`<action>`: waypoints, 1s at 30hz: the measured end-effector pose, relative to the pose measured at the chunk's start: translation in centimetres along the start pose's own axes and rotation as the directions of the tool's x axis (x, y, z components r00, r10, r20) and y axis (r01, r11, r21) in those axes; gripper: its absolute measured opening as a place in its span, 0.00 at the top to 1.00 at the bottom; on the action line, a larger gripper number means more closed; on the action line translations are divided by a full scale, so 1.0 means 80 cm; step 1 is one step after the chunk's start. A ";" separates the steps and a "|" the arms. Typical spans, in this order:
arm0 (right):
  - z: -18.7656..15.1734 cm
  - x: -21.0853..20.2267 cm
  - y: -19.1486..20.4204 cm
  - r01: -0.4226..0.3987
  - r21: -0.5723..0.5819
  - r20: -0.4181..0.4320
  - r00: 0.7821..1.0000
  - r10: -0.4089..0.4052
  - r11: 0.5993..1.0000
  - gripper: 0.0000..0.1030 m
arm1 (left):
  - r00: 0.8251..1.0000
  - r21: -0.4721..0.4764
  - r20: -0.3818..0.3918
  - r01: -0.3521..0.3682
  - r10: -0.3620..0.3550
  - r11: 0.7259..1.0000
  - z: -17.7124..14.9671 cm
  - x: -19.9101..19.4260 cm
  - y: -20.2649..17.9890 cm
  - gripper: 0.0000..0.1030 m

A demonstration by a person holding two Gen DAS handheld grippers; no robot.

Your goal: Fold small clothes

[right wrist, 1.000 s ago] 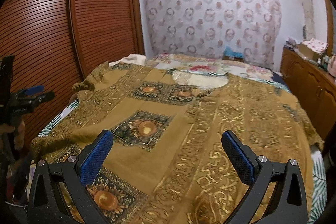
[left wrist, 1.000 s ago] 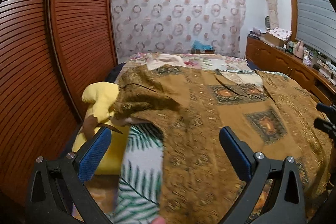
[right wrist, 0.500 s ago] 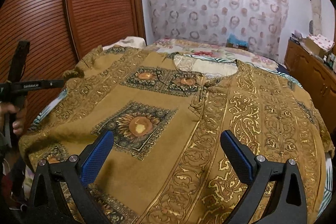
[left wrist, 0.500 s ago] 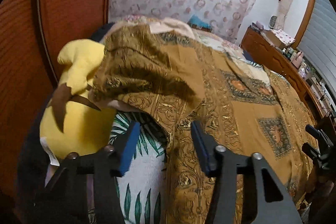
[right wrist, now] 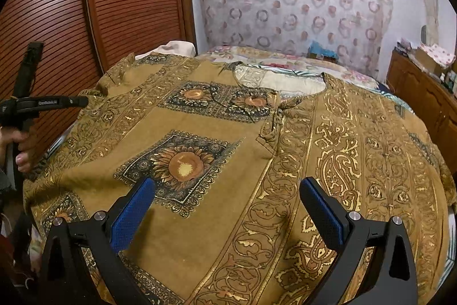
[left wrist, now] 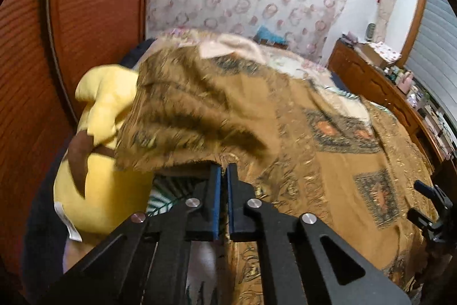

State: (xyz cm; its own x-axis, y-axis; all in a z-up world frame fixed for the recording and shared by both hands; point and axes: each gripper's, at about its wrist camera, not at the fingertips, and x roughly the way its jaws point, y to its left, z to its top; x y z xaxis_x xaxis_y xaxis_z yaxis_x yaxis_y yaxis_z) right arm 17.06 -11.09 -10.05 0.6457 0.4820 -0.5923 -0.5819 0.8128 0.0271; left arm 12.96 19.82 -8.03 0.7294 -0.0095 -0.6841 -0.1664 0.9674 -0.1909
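A brown top with gold paisley bands and sunflower squares (right wrist: 228,159) lies spread face up over the bed. In the left wrist view its left sleeve (left wrist: 182,116) is rumpled and raised. My left gripper (left wrist: 224,170) is shut on the top's edge just under that sleeve, and cloth runs down between the blue pads. In the right wrist view the left gripper (right wrist: 42,103) shows at the far left, held by a hand (right wrist: 20,147). My right gripper (right wrist: 227,182) stands open low over the top's lower front, with nothing between its fingers.
A yellow plush toy (left wrist: 97,162) lies beside the sleeve at the bed's left edge. Louvred wooden wardrobe doors (right wrist: 114,5) stand close on the left. A wooden dresser (left wrist: 385,87) with clutter runs along the right. A leaf-print sheet (left wrist: 168,196) shows under the top.
My left gripper moved forward and down to the top's edge under the sleeve, and its jaws went from wide open to shut on the cloth. My right gripper edged closer to the top and stayed open.
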 end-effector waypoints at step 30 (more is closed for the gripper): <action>0.003 0.002 -0.001 -0.010 0.002 -0.019 1.000 0.010 1.000 0.02 | 1.000 0.079 0.024 0.002 -0.004 0.997 0.005 -0.043 0.021 0.33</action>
State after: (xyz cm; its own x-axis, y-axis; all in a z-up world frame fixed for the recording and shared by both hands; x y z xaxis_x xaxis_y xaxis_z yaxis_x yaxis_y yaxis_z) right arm 17.30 -10.97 -9.98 0.6306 0.4837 -0.6070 -0.5872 0.8087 0.0344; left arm 10.41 21.60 -5.74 0.7456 -0.0069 -0.6663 -0.1123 0.9843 -0.1358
